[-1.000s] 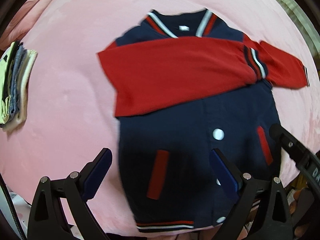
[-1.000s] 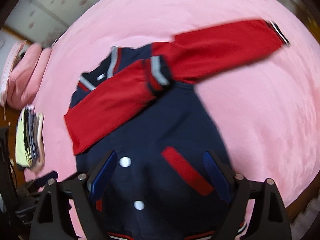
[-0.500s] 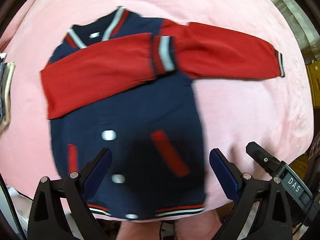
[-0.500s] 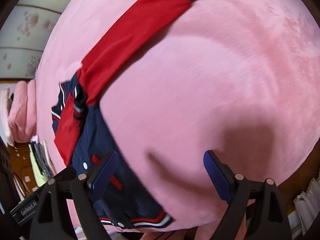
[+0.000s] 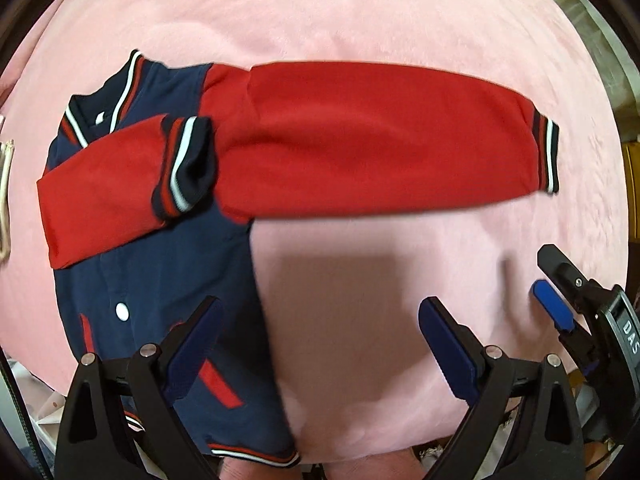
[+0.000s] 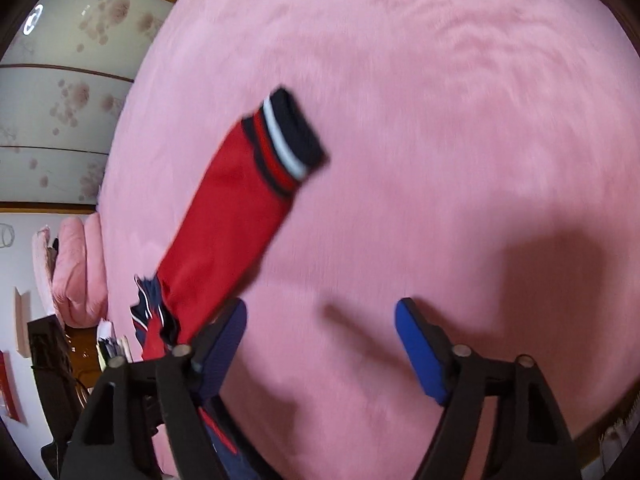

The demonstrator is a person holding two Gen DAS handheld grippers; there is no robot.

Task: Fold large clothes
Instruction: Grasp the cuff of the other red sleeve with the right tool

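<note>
Reaching for the unfolded sleeve was the move you faced. The navy varsity jacket with red sleeves lay flat on the pink plush bed cover, and its outstretched red sleeve ran crosswise ahead of both tools, its striped cuff at the far right end. Your right tool sat nearer that cuff, which lay ahead of it and a little to the left, well apart. Its jaws had just been closing, yet stood apart with only bed cover between them. Your left tool hung by the jacket's hem edge, jaws apart and holding nothing. The other red sleeve already lay folded across the chest.
</note>
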